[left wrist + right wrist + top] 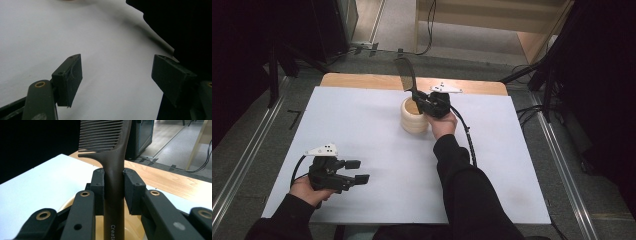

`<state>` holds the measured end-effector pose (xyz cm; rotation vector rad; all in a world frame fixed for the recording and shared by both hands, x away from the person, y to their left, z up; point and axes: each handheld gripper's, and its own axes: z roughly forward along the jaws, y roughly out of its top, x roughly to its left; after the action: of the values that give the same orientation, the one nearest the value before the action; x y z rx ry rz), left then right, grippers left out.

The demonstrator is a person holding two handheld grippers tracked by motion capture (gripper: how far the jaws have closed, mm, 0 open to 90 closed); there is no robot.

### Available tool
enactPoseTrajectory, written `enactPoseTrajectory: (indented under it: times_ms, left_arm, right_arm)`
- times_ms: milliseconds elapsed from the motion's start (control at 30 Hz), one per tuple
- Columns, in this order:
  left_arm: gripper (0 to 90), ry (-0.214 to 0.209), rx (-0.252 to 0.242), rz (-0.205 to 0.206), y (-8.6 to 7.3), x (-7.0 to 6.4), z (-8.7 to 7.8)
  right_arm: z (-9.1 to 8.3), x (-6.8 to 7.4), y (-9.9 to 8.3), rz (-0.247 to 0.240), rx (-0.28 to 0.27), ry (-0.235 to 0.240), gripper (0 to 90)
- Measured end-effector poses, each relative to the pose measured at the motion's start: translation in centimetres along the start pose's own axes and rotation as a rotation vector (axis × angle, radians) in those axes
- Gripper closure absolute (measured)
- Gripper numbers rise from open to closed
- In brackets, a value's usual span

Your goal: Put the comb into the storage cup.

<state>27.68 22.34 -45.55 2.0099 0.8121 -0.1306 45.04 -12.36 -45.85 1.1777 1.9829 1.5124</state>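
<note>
A dark brown comb (113, 170) stands upright with its teeth at the top, and my right gripper (113, 186) is shut on its handle. In the high view the comb (405, 74) rises above a cream ribbed cup (413, 121) near the table's back middle, with the right gripper (418, 96) just over the cup's rim. The cup's pale rim (66, 203) shows below the jaws. My left gripper (357, 171) rests near the front left of the table, open, with nothing between its jaws; it hovers low over the white surface (117, 75).
A white sheet (362, 130) covers the wooden table (362, 81), whose bare strip shows along the back edge. Dark stands and cables sit on the floor around the table. The person's right sleeve (462, 185) reaches across the front middle.
</note>
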Motion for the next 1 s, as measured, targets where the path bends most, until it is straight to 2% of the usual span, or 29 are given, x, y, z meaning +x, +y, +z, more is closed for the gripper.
enactPoseTrajectory:
  times_ms: [300,367,433,533,700,800,1000]
  left_arm:
    - [25.3,0.001,0.005,0.002,0.0,0.0,0.0]
    - [25.4,0.001,0.005,0.001,0.0,0.0,0.1]
    - [25.4,0.003,0.006,0.001,0.0,0.0,0.1]
    - [25.4,0.003,0.006,0.002,0.0,0.0,0.1]
    - [25.4,0.004,0.009,0.001,0.1,0.0,0.2]
    - [25.4,0.007,0.017,0.004,0.0,0.0,0.3]
    - [25.4,0.010,0.013,0.001,0.0,0.0,0.2]
  right_arm:
    - [-0.1,0.0,-0.9,-0.017,0.034,0.007,68.4]
    - [-0.3,0.0,-1.1,-0.014,0.019,0.023,61.9]
    - [-0.6,0.0,-0.9,-0.010,0.024,0.032,60.3]
    - [-1.2,0.2,-0.6,-0.031,0.027,0.030,56.6]
    - [-2.2,0.5,0.0,-0.003,0.049,0.057,41.7]
    - [-3.0,1.0,0.2,-0.027,0.082,0.085,37.8]
    - [-4.7,1.4,-0.1,0.003,0.115,0.139,34.5]
